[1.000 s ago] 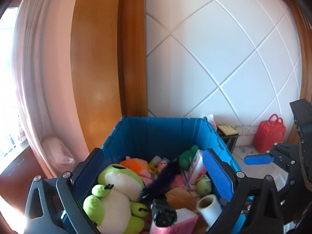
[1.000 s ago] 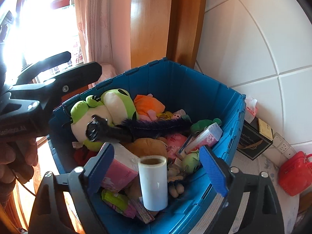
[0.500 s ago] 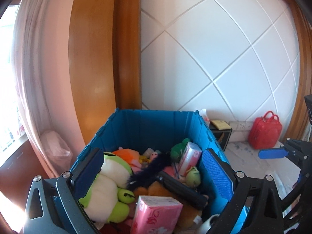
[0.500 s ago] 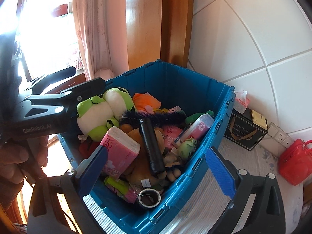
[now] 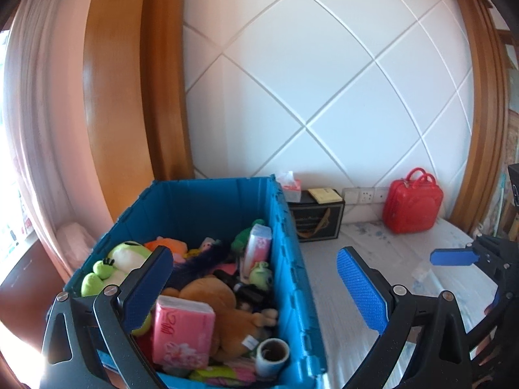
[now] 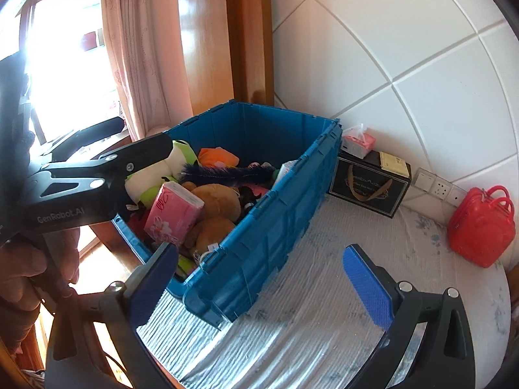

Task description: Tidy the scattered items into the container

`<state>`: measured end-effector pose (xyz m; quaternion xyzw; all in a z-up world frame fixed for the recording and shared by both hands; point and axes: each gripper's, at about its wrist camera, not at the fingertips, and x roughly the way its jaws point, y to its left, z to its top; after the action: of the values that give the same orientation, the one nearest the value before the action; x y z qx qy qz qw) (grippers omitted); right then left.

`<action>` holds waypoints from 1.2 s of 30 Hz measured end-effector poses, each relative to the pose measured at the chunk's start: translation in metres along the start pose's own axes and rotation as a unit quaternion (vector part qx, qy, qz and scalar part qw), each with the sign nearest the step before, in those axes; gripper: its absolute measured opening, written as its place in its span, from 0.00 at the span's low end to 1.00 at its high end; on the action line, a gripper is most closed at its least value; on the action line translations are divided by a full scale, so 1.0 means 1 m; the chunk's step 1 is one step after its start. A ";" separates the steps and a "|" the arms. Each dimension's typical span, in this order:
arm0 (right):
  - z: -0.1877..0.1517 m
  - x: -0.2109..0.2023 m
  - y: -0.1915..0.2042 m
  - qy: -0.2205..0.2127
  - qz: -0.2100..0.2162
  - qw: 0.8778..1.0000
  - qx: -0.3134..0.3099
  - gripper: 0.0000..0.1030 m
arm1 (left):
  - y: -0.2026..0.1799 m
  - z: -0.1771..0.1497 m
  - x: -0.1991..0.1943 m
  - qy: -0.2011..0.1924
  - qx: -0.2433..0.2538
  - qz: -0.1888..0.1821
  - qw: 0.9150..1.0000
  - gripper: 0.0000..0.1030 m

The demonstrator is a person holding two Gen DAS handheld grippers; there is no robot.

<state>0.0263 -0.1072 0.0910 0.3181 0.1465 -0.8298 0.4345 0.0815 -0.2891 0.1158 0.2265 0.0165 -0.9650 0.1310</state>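
Your left claw [image 5: 256,288] hangs released, the blue plastic crate [image 5: 292,278] of plush toys and pink tissue packs at its ten o'clock. Your right claw [image 6: 262,288] is released too, crate at eleven o'clock on the quilted bed [image 6: 324,308].

The black bristly brush [image 6: 227,172] is partly buried under toys; the gold lettering on the black gift box [image 6: 366,184] is too small to read.

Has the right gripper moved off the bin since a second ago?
Yes. The right gripper has pulled back and to the right: the blue bin, earlier between its fingers, now lies toward the left finger, with bare mattress ahead.
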 end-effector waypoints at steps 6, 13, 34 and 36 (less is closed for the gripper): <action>-0.040 -0.042 -0.043 -0.002 -0.022 0.999 0.028 1.00 | -0.065 -0.012 -0.012 0.017 0.011 -0.024 0.999 0.99; -0.087 -0.083 -0.094 -0.001 -0.057 0.996 0.065 1.00 | -0.139 -0.029 -0.022 0.047 0.018 -0.055 0.997 0.99; -0.201 -0.170 -0.205 0.033 -0.189 0.969 0.157 1.00 | -0.282 -0.066 -0.029 0.100 0.038 -0.069 0.992 0.99; -0.209 -0.176 -0.211 0.036 -0.197 0.966 0.164 1.00 | -0.291 -0.067 -0.032 0.102 0.040 -0.075 0.991 0.99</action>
<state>0.0123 0.2339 0.0414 0.3790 0.0838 -0.8998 0.1991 0.0627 0.0055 0.0619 0.3272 0.0082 -0.9438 0.0463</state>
